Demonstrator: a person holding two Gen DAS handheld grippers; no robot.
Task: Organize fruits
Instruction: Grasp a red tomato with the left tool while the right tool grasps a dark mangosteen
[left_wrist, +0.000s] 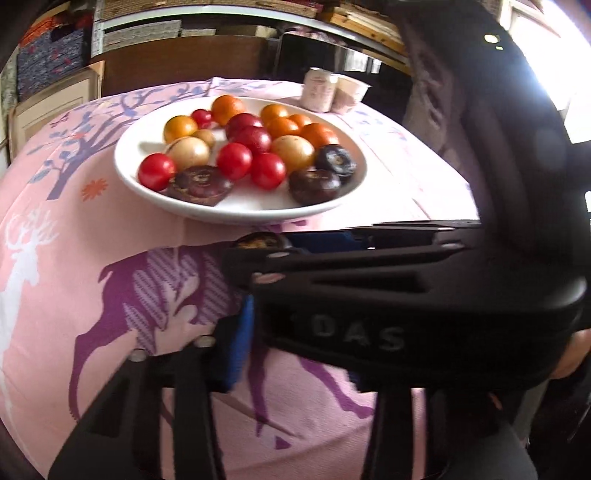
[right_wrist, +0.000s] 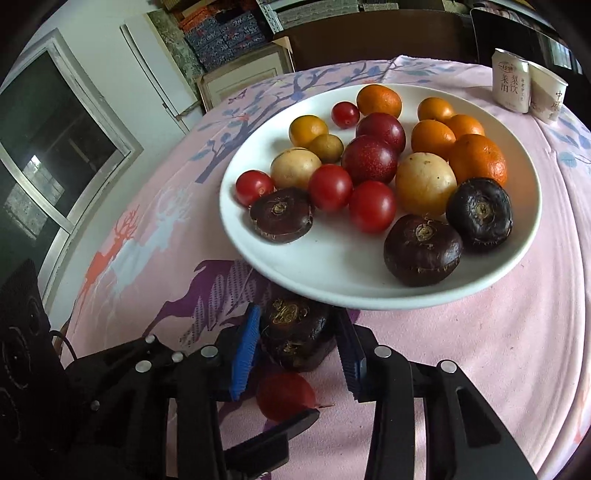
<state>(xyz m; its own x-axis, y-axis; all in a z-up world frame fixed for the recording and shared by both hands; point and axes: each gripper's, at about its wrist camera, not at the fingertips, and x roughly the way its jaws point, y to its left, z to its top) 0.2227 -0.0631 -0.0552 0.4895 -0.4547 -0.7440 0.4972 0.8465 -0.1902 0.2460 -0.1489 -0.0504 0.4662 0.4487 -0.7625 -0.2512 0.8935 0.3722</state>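
My right gripper (right_wrist: 295, 343) is shut on a dark water chestnut (right_wrist: 291, 321), its blue pads pressing both sides, just off the near rim of a white plate (right_wrist: 332, 291). The plate holds red tomatoes (right_wrist: 330, 186), oranges (right_wrist: 476, 158), plums, pale yellow fruits and three more chestnuts (right_wrist: 423, 249). In the left wrist view the right gripper crosses in front and hides the gap of my left gripper (left_wrist: 306, 343); the chestnut (left_wrist: 258, 240) peeks out above it. In the right wrist view a red cherry tomato (right_wrist: 284, 397) sits against a left finger (right_wrist: 273, 435), seemingly held.
A pink printed cloth (right_wrist: 480, 350) covers the round table. A drink can (right_wrist: 511, 81) and a paper cup (right_wrist: 548, 96) stand at the far right edge. A dark chair back and shelves lie beyond; a window is on the left.
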